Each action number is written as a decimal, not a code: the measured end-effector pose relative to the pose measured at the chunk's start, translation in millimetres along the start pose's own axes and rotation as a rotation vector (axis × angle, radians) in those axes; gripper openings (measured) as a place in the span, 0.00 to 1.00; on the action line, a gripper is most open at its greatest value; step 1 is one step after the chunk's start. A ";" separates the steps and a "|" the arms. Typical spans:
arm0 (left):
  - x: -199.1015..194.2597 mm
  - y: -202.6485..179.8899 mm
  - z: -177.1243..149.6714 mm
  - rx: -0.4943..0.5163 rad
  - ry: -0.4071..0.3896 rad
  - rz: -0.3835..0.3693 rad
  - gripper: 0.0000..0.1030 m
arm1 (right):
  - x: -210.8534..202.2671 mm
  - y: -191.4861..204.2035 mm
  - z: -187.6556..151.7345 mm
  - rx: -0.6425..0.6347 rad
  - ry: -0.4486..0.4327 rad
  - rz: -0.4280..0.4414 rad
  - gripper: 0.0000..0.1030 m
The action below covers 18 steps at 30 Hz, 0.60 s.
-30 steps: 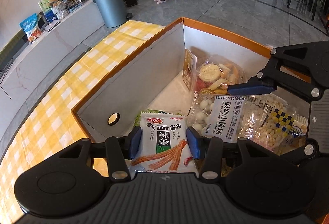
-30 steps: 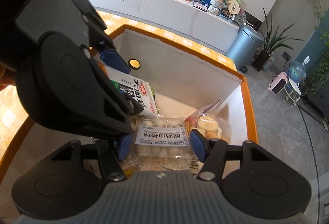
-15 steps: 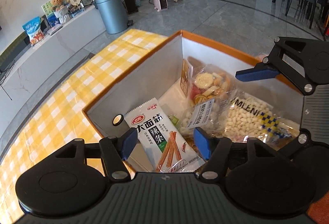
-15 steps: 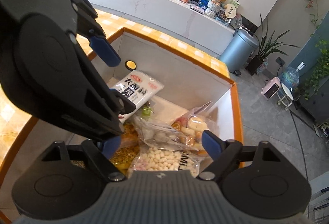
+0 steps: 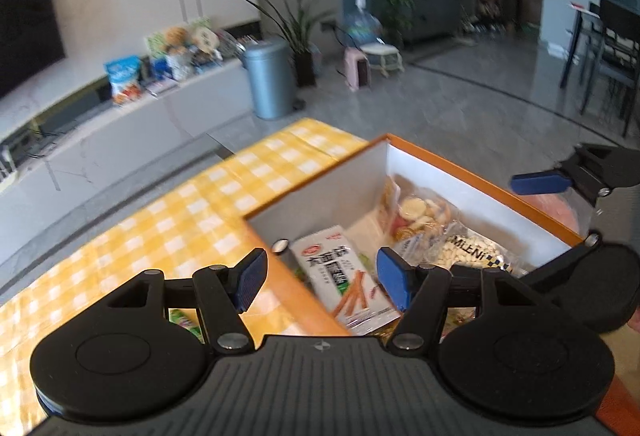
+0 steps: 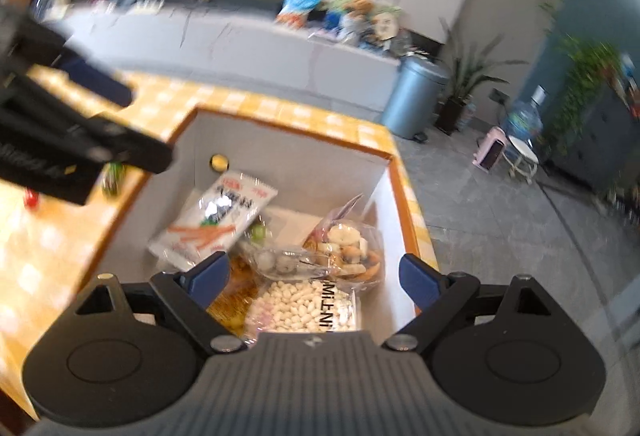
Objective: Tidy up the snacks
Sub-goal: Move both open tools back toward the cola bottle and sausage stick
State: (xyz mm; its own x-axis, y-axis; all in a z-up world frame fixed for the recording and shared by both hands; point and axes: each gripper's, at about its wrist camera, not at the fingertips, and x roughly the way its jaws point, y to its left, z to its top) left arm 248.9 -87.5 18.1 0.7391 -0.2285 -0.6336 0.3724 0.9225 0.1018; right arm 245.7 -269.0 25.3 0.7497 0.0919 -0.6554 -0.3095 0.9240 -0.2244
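"Did both packets go in?"

"Yes. A second earlier each gripper was clamped on a snack; by then the left gripper (image 5: pixel 320 278) and right gripper (image 6: pixel 314 276) had lifted away, jaws wide and empty. The spicy strip packet (image 5: pixel 342 274) and the candy bag (image 6: pixel 280 260) lay inside the orange box (image 6: pixel 394 171)."

"So more to fetch?"

"Probably, something green (image 5: pixel 184 322) sat on the tablecloth (image 5: pixel 168 228)."

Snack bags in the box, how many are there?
5 show: spicy strips by the left wall, hawthorn balls mid-box, mixed crackers right, white puffs nearest, an orange pack partly buried. More may hide underneath.
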 end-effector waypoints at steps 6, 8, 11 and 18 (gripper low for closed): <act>-36.2 10.4 -25.6 -0.082 -0.088 0.086 0.72 | -20.8 3.2 -12.6 0.165 -0.099 0.007 0.87; -44.7 14.8 -35.8 -0.120 -0.105 0.109 0.73 | -24.1 7.4 -16.4 0.209 -0.112 0.021 0.87; -56.0 20.5 -52.7 -0.173 -0.113 0.144 0.73 | -32.9 17.6 -20.7 0.262 -0.144 0.041 0.87; -76.7 43.8 -90.3 -0.327 -0.103 0.216 0.73 | -49.7 58.9 -27.6 0.274 -0.205 0.089 0.87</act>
State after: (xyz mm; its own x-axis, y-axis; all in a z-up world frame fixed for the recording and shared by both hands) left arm 157.8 -1.4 2.0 0.8395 -0.0331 -0.5424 0.0161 0.9992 -0.0360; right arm 174.1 -229.4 24.7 0.8370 0.2237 -0.4993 -0.2314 0.9717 0.0474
